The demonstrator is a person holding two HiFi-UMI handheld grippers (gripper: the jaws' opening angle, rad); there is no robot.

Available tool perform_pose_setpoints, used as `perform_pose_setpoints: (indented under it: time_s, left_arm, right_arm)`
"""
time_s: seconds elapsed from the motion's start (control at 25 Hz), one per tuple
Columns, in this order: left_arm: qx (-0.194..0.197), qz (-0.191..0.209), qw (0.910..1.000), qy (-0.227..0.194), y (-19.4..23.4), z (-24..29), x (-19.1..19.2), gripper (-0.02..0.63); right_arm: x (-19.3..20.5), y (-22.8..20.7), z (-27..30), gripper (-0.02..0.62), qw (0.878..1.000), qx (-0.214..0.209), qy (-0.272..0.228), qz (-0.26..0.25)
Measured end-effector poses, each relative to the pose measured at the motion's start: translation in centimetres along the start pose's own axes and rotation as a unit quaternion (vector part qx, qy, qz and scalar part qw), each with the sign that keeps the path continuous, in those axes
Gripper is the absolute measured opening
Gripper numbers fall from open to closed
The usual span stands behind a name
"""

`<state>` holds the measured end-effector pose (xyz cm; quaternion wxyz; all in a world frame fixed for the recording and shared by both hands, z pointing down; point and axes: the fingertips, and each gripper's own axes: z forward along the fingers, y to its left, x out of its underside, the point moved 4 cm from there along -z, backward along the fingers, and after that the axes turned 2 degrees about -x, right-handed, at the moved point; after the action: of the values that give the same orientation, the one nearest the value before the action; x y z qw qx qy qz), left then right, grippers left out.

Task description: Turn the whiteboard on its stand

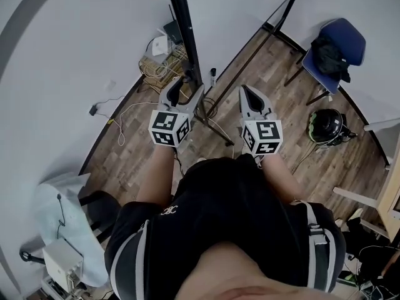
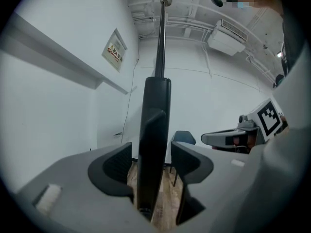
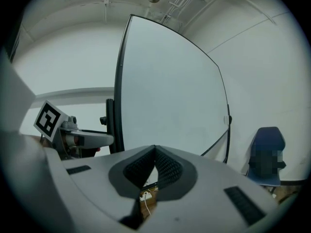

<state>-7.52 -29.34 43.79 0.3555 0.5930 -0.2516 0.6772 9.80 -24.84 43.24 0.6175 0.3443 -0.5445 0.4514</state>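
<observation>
Whiteboard [image 3: 170,91] between open left tongs [image 2: 151,154]

Left gripper [image 1: 180,87] jaws spread wide, right gripper [image 1: 249,95] jaws closed together.

The person wears a black short-sleeved top [image 1: 219,192] with a small white mark near its hem, and black shorts [image 1: 128,249] with pale stripes running down the sides. The left gripper [image 1: 185,87] and the right gripper [image 1: 247,91] are pale grey moulded shells that taper toward their tips. Each carries a white cube with black square markers [image 1: 169,128] at its rear. Dark ribbed pads [image 3: 167,169] line the inner faces, and small dark textured strips [image 3: 243,203] sit on the right shell.
</observation>
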Motion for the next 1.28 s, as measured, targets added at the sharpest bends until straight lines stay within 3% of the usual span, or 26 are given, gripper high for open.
perform_pose_setpoints:
  time_s: [0.28,1.28]
  left_arm:
    - [-0.010,0.017,0.9996,0.021,0.1,1.2,0.7,0.198]
    - [-0.013,0.029,0.9992,0.023,2.6,-2.3,1.0,0.193]
  right_arm:
    - [0.3,-1.9,-0.3,0.005,1.000,0.025,0.004,0.015]
    - [1.0,1.7,1.8,0.005,0.999,-0.021,0.001,0.029]
